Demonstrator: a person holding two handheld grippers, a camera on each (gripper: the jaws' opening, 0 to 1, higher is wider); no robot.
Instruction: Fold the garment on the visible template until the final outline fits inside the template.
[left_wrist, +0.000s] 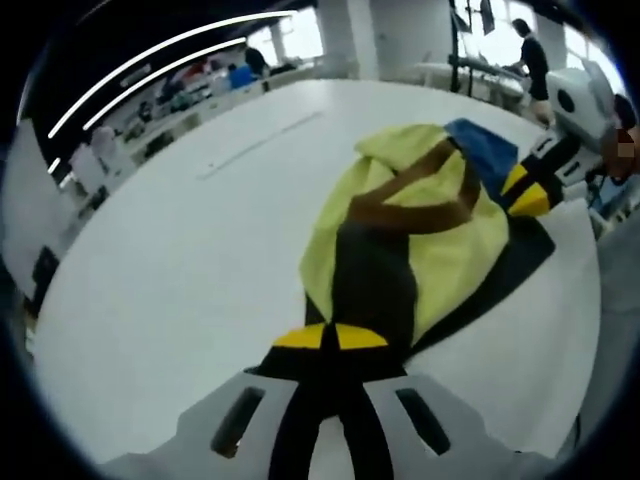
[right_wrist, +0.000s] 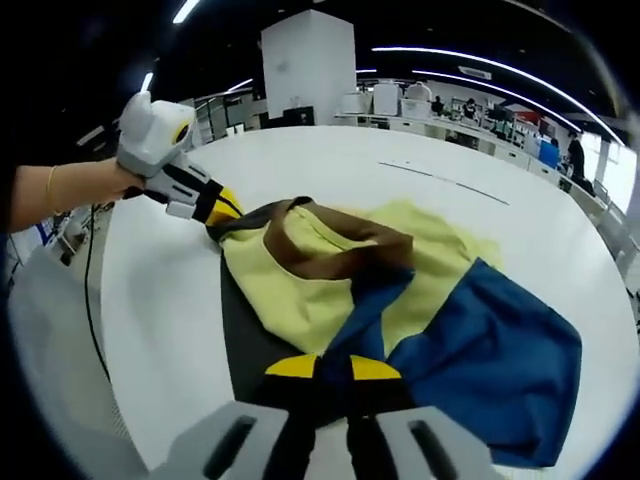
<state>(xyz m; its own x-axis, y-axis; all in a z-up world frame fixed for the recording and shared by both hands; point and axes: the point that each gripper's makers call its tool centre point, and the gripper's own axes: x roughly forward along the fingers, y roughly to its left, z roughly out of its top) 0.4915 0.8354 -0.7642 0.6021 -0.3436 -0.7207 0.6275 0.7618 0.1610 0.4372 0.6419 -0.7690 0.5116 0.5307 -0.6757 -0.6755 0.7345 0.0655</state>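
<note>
A garment (left_wrist: 450, 250) in yellow with a brown collar band (left_wrist: 420, 215) and a blue part (left_wrist: 485, 150) lies on a dark template (left_wrist: 525, 262) on the white table. My left gripper (left_wrist: 330, 337) is shut on a dark fold of the garment at its near end; in the right gripper view it (right_wrist: 215, 207) sits at the garment's far left corner. My right gripper (right_wrist: 332, 367) is shut on the garment (right_wrist: 300, 290) where blue cloth (right_wrist: 490, 360) meets yellow. It appears in the left gripper view (left_wrist: 528, 192) at the blue end. The template (right_wrist: 243, 345) peeks out left of the yellow.
The white table (left_wrist: 180, 270) stretches wide to the left of the garment, with a thin line (left_wrist: 260, 145) marked on it. A hand (right_wrist: 85, 185) holds the left gripper, and a cable (right_wrist: 90, 300) hangs by the table edge. Desks and a standing person (left_wrist: 527, 50) are far behind.
</note>
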